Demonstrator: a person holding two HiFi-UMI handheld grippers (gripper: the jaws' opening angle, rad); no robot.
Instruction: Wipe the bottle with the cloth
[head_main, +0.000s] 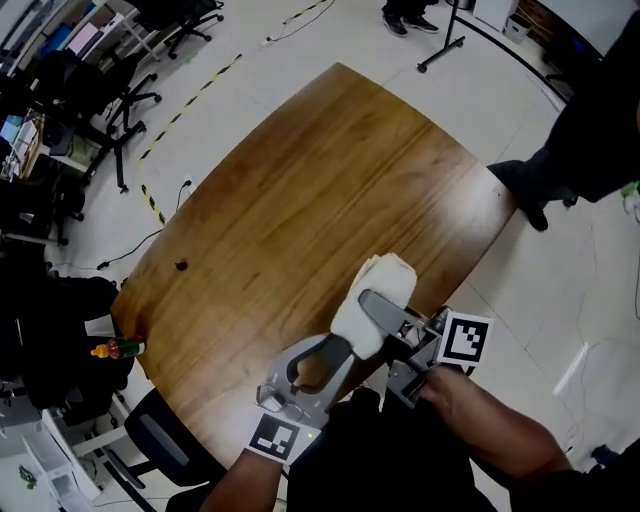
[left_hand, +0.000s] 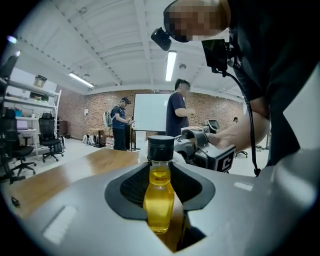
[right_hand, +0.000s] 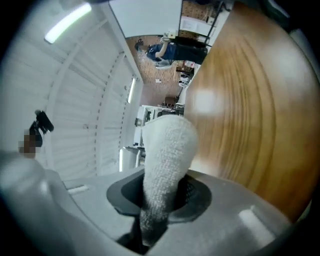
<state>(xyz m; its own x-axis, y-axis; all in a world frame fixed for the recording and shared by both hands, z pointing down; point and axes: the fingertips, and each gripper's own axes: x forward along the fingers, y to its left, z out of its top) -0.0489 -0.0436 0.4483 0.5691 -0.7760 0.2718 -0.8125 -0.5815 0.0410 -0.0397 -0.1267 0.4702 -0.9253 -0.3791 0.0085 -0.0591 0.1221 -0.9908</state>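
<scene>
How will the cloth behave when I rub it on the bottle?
Probably soft and compliant: the cloth looks fuzzy and is squeezed thin where the right gripper pinches it. Likely light; its free end stands out without sagging. It should mould round the bottle.

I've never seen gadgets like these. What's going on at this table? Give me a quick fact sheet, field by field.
Setting: wooden table, seen from above
Left gripper: closed on a bottle
Bottle: yellow liquid, black cap, upright in the left gripper view
Right gripper: closed on a white cloth
Cloth and bottle: close together over the table's near edge; contact not visible
Task stage: both things held, ready for wiping
</scene>
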